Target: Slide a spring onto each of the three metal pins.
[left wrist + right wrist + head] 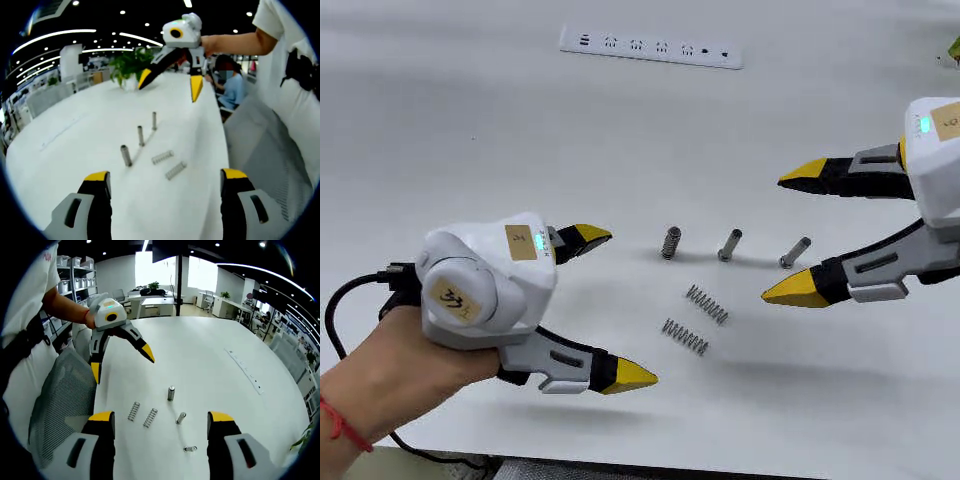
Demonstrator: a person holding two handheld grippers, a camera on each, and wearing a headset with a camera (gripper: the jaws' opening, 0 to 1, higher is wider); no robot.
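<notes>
- Hovering over the table (pixel 470 120), left gripper (pixel 615 305): jaws spread, empty.
- Right gripper (pixel 788 234): jaws spread, empty, at 3 o'clock of the pins.
- First pin (pixel 671 242): wears a spring.
- Second pin (pixel 730 244) and third pin (pixel 795 252): bare, in a row at its 3 o'clock.
- Near spring (pixel 685 337) and far spring (pixel 707 304): loose, at the pins' 6 o'clock.
- Power strip (pixel 650 47): 12 o'clock.
</notes>
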